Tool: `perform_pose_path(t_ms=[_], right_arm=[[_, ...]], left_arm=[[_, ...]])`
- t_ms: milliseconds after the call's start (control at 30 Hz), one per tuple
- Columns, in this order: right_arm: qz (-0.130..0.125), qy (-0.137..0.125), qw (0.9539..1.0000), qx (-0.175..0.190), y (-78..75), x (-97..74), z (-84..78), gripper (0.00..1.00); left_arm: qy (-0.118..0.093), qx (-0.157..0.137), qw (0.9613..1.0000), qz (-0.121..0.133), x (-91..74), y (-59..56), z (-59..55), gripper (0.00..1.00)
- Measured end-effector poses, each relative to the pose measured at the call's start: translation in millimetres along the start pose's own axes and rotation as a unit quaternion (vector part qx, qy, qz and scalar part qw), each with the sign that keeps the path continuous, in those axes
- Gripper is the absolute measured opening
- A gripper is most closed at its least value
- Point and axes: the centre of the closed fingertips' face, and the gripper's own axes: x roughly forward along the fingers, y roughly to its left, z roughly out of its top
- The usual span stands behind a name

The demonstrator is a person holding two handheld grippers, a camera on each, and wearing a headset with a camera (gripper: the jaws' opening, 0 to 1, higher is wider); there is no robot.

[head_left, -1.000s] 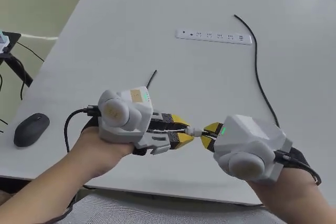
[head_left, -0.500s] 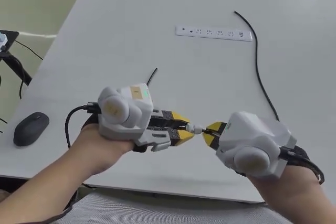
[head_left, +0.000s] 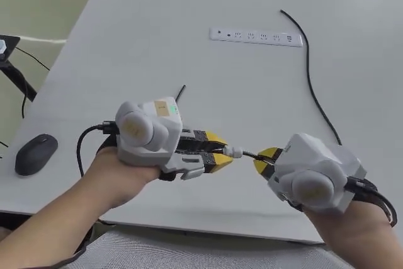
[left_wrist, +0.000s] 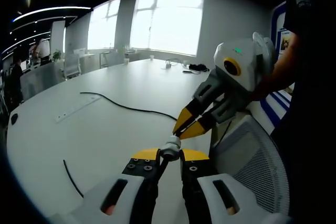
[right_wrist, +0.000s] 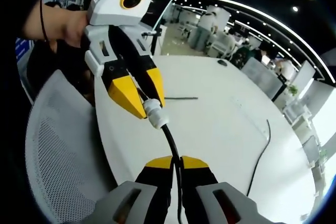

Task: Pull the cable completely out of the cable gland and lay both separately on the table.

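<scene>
Bright, even light lies on the table (head_left: 189,61), with soft shadows. Windows (left_wrist: 170,19) glare white; gripper views bend at the edges.

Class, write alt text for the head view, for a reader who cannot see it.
Above a white table, the left tongs clamp a small white cable gland while the right tongs grip the black cable running out of it, a short stretch bared between them. A power strip and a black cord lie farther back.
</scene>
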Motion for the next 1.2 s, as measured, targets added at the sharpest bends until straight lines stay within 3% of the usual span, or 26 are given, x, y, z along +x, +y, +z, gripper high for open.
perform_pose_path(t_ms=[367,467,600,800,1200], right_arm=[[-0.028,0.016,0.9969,0.072,-14.7,0.0,-30.8,0.0],[-0.037,0.017,0.9921,0.119,-20.2,-0.4,-40.2,0.0],[-0.04,0.024,0.9895,0.136,-23.8,3.2,-55.2,0.0],[-0.037,0.03,0.9767,0.209,-23.8,5.0,-72.9,0.0],[-0.033,0.028,0.9833,0.176,-20.5,0.1,-70.3,0.01]], left_arm=[[-0.002,0.002,1.0,-0.004,0.9,-2.1,1.2,0.15],[-0.004,0.001,1.0,-0.004,0.9,-2.3,1.9,0.15],[-0.003,0.003,1.0,-0.004,2.5,-4.9,1.7,0.15],[0.0,0.007,1.0,-0.007,6.7,-9.0,0.6,0.15],[-0.001,0.005,1.0,-0.007,6.2,-7.7,1.4,0.15]])
